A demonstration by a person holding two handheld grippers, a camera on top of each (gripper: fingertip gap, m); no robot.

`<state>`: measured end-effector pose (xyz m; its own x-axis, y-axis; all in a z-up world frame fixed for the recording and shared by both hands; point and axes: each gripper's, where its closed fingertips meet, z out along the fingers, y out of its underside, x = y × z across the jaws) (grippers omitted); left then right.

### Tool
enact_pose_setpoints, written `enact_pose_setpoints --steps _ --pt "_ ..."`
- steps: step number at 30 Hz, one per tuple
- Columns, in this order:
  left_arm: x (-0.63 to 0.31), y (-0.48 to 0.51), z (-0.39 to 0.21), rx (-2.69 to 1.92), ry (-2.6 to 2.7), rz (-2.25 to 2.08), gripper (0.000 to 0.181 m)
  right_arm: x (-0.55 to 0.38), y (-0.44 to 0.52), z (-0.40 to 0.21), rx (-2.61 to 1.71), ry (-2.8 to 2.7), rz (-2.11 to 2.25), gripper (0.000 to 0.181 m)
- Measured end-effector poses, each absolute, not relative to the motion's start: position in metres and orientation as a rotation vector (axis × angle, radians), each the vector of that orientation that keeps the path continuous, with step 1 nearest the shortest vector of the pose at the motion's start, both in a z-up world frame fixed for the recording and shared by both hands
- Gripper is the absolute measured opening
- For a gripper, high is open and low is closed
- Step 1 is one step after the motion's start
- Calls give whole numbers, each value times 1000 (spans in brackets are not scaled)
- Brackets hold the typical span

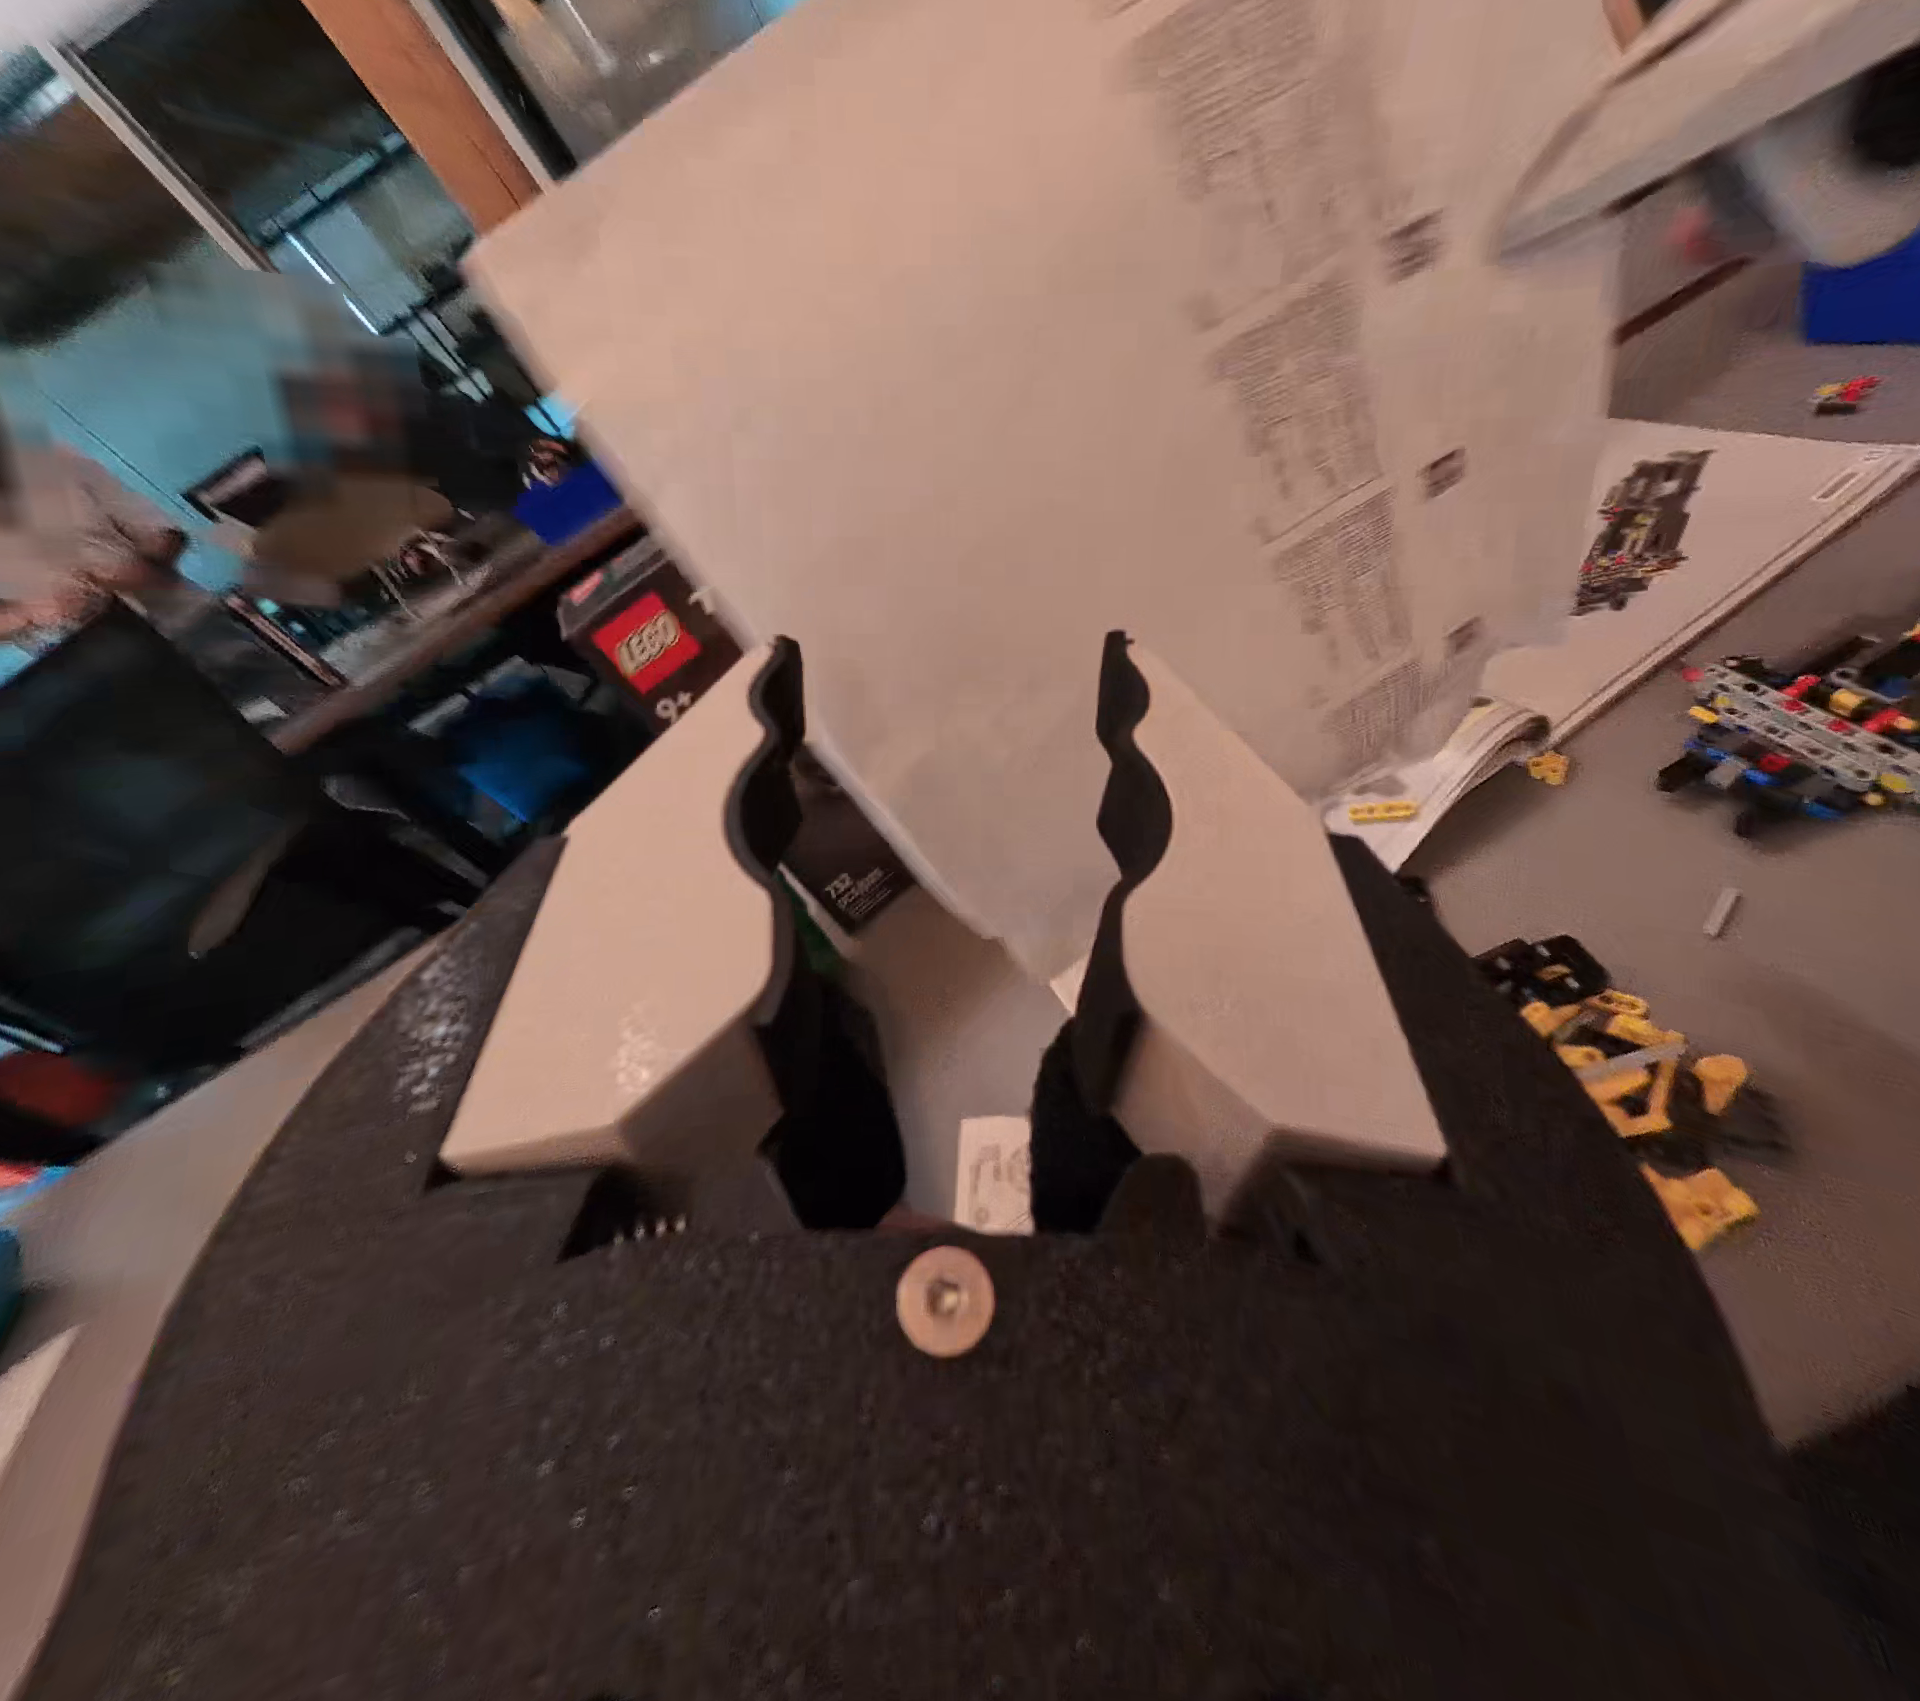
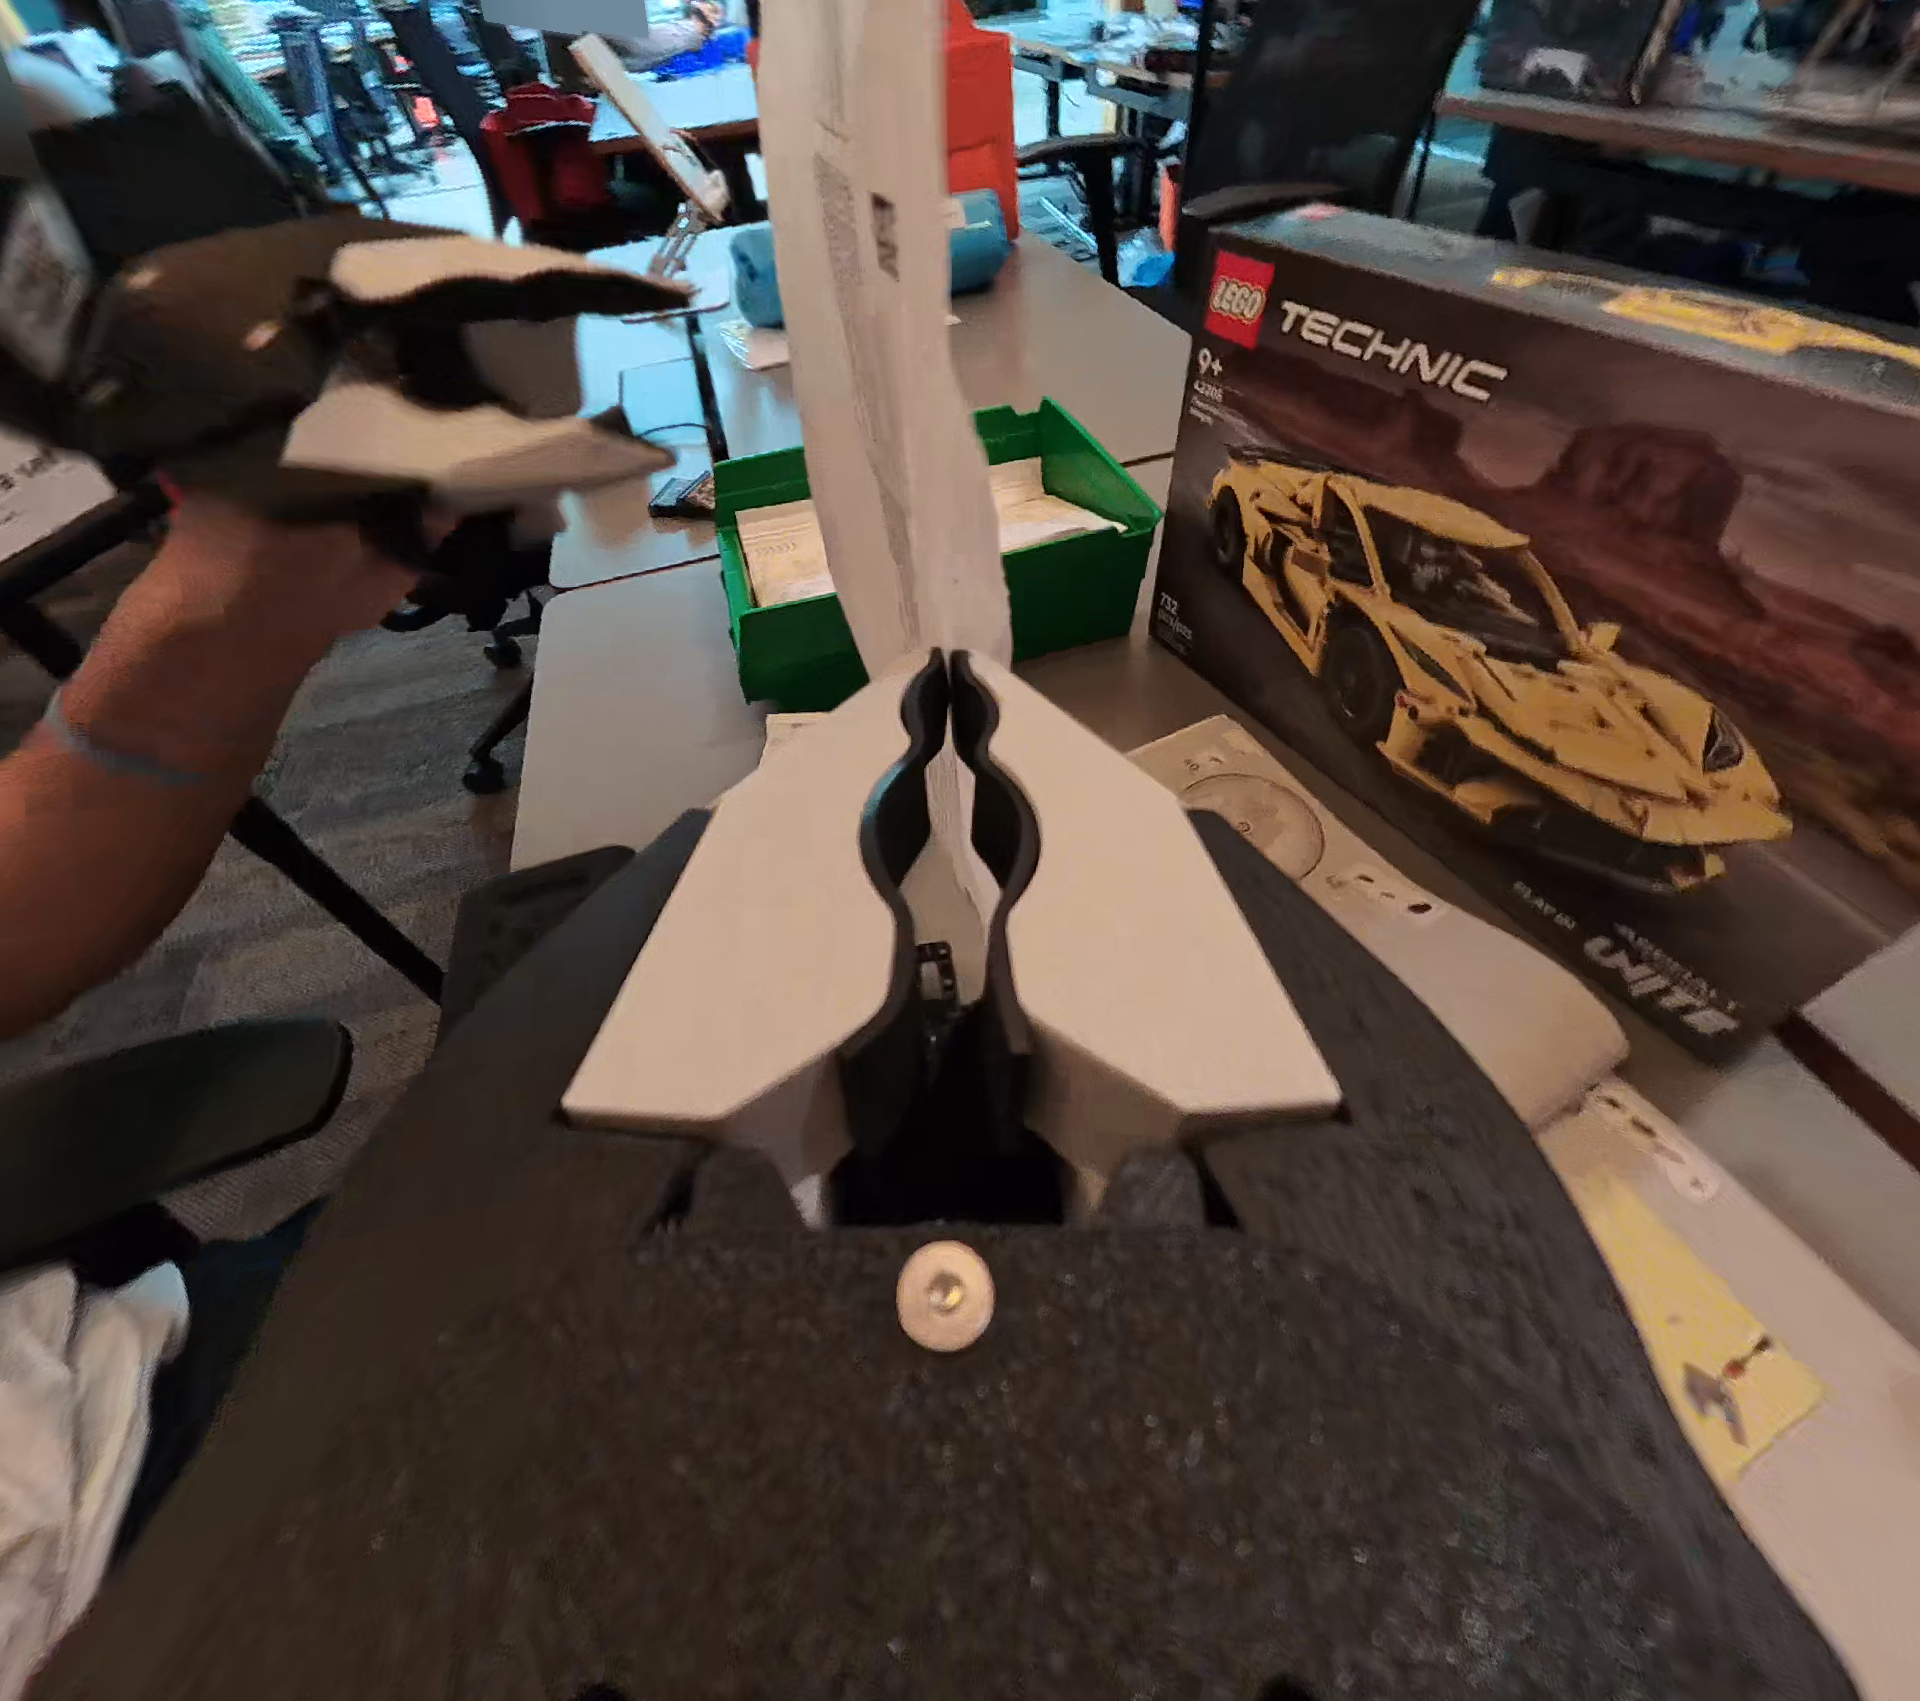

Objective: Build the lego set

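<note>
Right tongs (image 2: 948, 664) pinch a printed paper sheet (image 2: 873, 280) upright; your left tongs (image 1: 951, 643) hang wide, empty. Beyond, a half-built car frame (image 1: 1808, 732) and loose yellow pieces (image 1: 1631, 1080) wait on the worktop (image 1: 1558, 945); most building seems left.

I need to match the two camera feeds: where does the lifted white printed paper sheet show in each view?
Left wrist view: white printed paper sheet fills the upper centre, face-on, beyond the open left gripper.
Right wrist view: it stands edge-on, centre, pinched in the right gripper.
Shared landmark: black boxed Lego set.
</note>
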<state>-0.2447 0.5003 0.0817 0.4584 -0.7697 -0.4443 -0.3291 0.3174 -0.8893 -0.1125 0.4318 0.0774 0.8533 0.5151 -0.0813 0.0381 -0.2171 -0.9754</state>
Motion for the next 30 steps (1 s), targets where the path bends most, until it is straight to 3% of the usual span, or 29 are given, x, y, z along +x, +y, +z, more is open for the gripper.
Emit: enact_pose_setpoints --steps 9,15,30 --pt "-174 433 25 -1097 1312 7 87 -150 443 84 -1841 -143 631 0" --pt "-169 442 26 -1075 1214 71 52 -148 442 78 -1845 -174 524 0" --pt "-168 438 35 -1311 1283 -644 44 -130 435 70 -1848 -321 320 0"
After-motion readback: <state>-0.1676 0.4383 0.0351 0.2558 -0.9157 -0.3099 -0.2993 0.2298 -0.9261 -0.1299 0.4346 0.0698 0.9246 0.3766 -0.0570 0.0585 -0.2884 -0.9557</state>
